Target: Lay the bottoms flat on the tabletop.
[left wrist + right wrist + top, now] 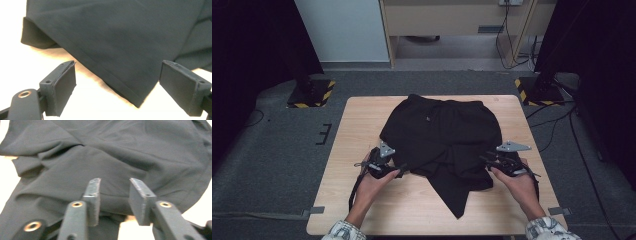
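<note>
Lying crumpled on the light wooden table is one pair of black fabric shorts, between two grippers. Left gripper gapes wide, a hemmed corner just ahead, unpinched. Right gripper stands half-open, with fabric ahead of its tips and nothing visibly pinched.

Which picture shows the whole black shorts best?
The high view: the black shorts lie whole on the wooden table, loosely folded. The left gripper view gives just a hemmed corner between wide jaws; the right gripper view gives wrinkled fabric close up.
</note>
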Motion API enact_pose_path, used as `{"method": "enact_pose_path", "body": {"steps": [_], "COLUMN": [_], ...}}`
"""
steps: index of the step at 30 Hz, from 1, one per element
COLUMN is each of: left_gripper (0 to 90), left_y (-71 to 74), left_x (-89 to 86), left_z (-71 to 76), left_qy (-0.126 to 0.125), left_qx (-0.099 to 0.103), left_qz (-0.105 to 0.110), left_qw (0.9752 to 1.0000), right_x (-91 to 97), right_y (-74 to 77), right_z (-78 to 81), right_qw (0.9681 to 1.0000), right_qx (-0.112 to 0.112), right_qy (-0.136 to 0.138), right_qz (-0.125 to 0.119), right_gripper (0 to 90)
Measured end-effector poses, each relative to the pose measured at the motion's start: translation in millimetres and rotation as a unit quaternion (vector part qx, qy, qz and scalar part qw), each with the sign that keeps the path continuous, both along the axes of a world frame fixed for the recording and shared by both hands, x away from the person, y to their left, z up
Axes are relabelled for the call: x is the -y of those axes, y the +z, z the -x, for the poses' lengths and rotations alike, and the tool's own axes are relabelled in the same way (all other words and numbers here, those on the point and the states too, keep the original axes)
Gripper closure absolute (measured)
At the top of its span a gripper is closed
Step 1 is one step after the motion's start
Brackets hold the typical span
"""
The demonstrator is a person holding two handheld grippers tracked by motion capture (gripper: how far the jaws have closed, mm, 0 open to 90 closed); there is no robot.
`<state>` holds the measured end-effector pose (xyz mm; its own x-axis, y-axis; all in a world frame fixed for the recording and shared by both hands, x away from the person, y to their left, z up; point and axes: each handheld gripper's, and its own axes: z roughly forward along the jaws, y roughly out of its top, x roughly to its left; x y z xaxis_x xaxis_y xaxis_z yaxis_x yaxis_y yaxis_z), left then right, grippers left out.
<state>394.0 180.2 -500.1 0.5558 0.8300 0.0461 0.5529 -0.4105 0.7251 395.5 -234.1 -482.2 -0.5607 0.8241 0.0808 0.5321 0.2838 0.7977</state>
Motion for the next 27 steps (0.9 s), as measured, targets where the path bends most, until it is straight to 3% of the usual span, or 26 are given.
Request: {"method": "enact_pose_path", "body": {"steps": [3,7,10,13,19,22,25,26,27], "left_gripper": [11.3,10.4,9.7,10.3,10.0,15.9,35.8,40.6,54.7], "left_y": [-4.0,-8.3,-10.3,-12.1,-27.2,-29.4,-28.3,-28.2,-26.6], "left_x": [3.7,6.6,7.9,11.5,20.1,21.6,23.3,24.5,27.7], "left_z": [2.8,3.5,3.7,3.8,-3.8,-5.8,-6.5,-6.1,-5.8], "left_qy": [-0.005,0.000,-0.005,-0.003,0.001,0.007,0.015,0.011,0.009], "left_qx": [0.004,0.005,0.004,0.015,-0.011,-0.013,-0.014,-0.012,-0.007], "left_qz": [-0.003,-0.003,-0.005,-0.017,-0.027,-0.017,-0.003,-0.002,-0.010], "left_qw": [1.0000,1.0000,1.0000,0.9997,0.9996,0.9997,0.9998,0.9999,0.9999], "right_x": [-9.7,-17.8,-20.5,-24.3,-34.1,-45.2,-56.7,-59.3,-62.1], "right_y": [-0.1,1.2,1.3,-0.4,-8.4,-14.6,-20.1,-21.1,-20.7], "right_z": [8.2,15.7,20.3,28.4,41.4,45.8,43.7,41.8,38.2], "right_qw": [0.9999,0.9997,0.9996,0.9993,0.9983,0.9971,0.9958,0.9952,0.9953], "right_qx": [0.005,0.011,0.011,0.008,-0.003,-0.001,-0.005,-0.008,-0.006], "right_qy": [0.013,0.021,0.027,0.034,0.056,0.067,0.058,0.058,0.064], "right_qz": [0.003,0.005,0.006,0.012,0.017,0.038,0.070,0.078,0.073], "right_gripper": [46.0,36.8,32.7,28.6,24.2,25.1,40.5,53.4,72.6]}}
